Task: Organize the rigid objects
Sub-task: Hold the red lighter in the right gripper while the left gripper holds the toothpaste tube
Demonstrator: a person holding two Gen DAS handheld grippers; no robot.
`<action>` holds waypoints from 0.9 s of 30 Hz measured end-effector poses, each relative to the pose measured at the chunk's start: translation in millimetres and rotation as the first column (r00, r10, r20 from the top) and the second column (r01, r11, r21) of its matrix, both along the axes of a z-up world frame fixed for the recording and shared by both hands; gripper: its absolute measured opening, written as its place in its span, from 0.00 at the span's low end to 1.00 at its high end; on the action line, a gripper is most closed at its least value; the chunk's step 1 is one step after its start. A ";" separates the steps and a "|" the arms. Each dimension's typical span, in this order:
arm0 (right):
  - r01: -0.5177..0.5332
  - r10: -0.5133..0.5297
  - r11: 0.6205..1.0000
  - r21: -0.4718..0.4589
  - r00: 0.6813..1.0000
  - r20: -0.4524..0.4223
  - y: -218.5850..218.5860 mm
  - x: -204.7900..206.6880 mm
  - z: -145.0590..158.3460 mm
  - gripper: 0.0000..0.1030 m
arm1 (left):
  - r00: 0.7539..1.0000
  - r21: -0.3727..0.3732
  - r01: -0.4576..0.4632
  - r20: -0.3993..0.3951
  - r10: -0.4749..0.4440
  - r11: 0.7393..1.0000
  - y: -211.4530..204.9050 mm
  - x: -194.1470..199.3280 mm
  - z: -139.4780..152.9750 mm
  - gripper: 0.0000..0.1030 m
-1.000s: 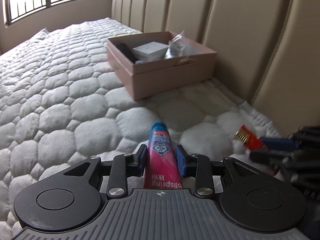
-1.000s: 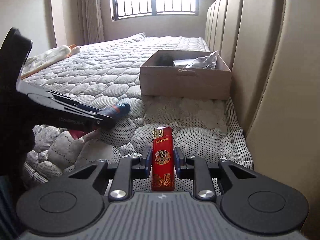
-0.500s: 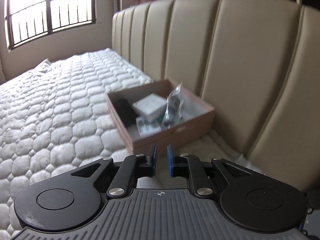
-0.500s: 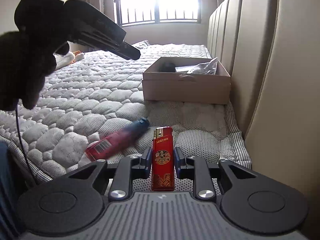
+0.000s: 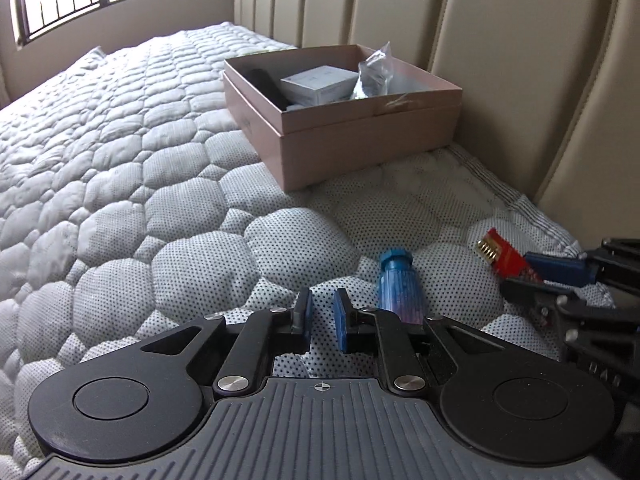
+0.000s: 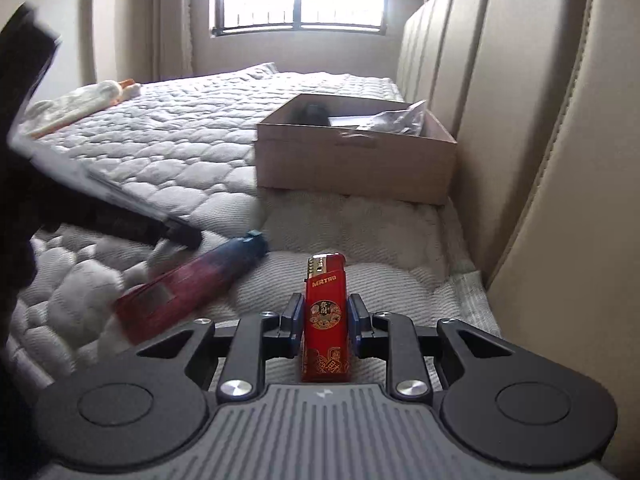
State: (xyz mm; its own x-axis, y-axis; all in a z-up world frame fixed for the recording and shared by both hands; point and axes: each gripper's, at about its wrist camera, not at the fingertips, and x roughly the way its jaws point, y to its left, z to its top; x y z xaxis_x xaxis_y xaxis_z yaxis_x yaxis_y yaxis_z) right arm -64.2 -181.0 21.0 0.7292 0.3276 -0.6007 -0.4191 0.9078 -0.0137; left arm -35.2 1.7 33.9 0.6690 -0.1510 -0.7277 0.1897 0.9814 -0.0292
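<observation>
The red lighter (image 6: 325, 322) sits upright between the right gripper (image 6: 325, 326)'s blue pads, clamped on both sides, low over the quilted mattress (image 5: 120, 168) near the padded headboard (image 6: 540, 140), exactly as it was half a second ago. Just to its left lies the pink tube with the blue cap (image 6: 192, 280), cap end pointing far and right, blurred in the right wrist view. In the left wrist view the same tube (image 5: 398, 290) lies just right of the left gripper (image 5: 322, 320), outside the fingers, not between them. A second ago that gripper had the tube pinched; half a second ago it was lifted high and nearly closed on nothing; now it is down low over the mattress again, its jaws a narrow gap apart and empty. Farther off, against the headboard, stands the open pink cardboard box (image 5: 360, 140), holding a white carton (image 5: 316, 84), a dark object (image 5: 268, 84) and a crinkled clear bag (image 5: 374, 72). At the far left of the bed lies a pale bundle (image 6: 80, 100).
</observation>
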 end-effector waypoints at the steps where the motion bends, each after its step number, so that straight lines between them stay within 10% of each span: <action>1: 0.006 -0.006 1.000 -0.002 1.000 -0.003 -1.1 1.6 -1.1 0.22 | 1.000 -0.002 0.000 0.007 0.000 1.000 0.6 -1.4 -1.2 0.14; 17: 0.005 -0.004 1.000 -0.021 1.000 0.020 -3.8 3.1 -7.0 0.22 | 0.996 -0.126 0.054 0.073 -0.045 0.991 -3.6 -21.3 23.2 0.20; 27: -0.001 0.002 1.000 -0.021 1.000 0.018 -5.9 1.1 -5.5 0.22 | 0.994 0.089 0.111 -0.013 -0.111 0.990 -55.3 -16.0 -2.0 0.34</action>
